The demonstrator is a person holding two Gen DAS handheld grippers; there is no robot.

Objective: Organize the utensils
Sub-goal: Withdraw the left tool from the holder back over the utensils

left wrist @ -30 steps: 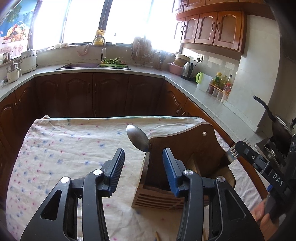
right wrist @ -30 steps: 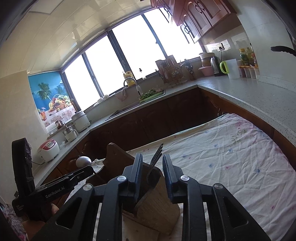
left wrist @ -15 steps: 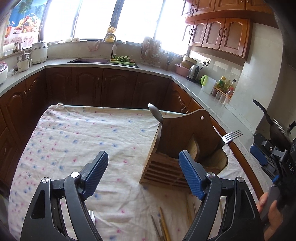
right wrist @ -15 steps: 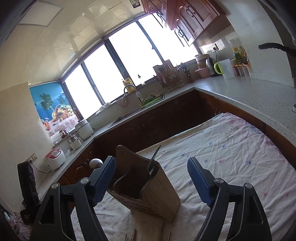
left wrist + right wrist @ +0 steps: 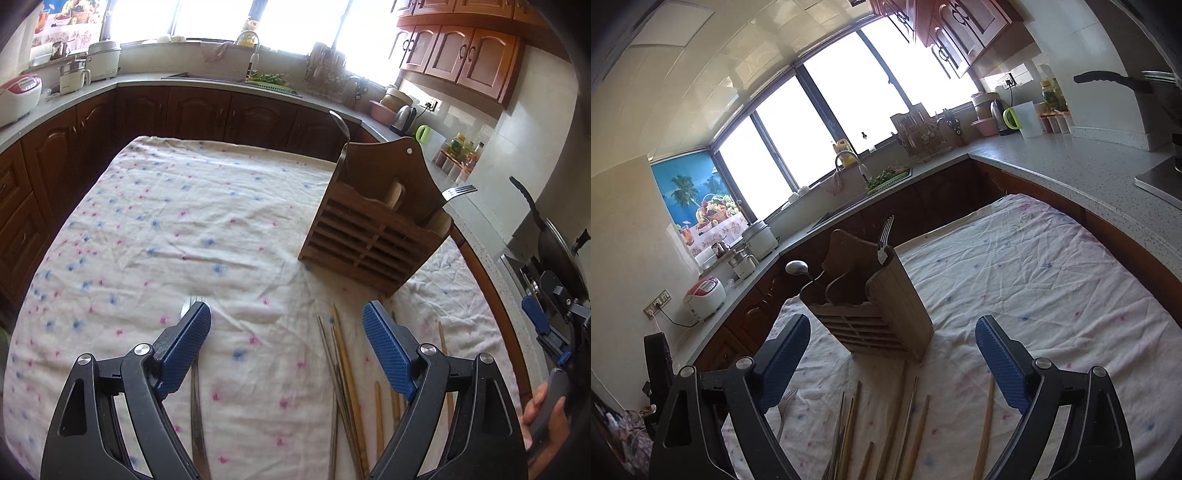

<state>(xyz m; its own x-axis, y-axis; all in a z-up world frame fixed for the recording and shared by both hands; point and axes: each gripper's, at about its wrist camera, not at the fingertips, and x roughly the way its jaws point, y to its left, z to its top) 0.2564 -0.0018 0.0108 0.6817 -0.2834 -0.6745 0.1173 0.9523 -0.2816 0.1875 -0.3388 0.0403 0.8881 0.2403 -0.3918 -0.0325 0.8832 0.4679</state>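
A slatted wooden utensil holder (image 5: 373,236) (image 5: 875,314) stands upright on the flowered tablecloth. A spoon (image 5: 341,129) (image 5: 798,267) and a fork (image 5: 458,192) (image 5: 885,232) stick out of it. Several chopsticks (image 5: 345,369) (image 5: 894,413) lie loose on the cloth in front of it. Another fork (image 5: 194,369) (image 5: 783,406) lies flat under the left finger. My left gripper (image 5: 286,308) hovers over the cloth, jaws still opening, nothing between them. My right gripper (image 5: 892,320) hangs above the chopsticks facing the holder, jaws also opening and empty.
The tablecloth (image 5: 166,221) covers a table ringed by dark cabinets and a grey counter (image 5: 1071,162). A frying pan (image 5: 554,236) sits on the stove to the right, beside a hand (image 5: 543,417) on the other gripper. Rice cookers (image 5: 705,295) stand on the left counter.
Both grippers have drawn back from the holder and opened wide. The spoon and fork they had been closing around now stand free in it, and the chopsticks and flat fork have come into view.
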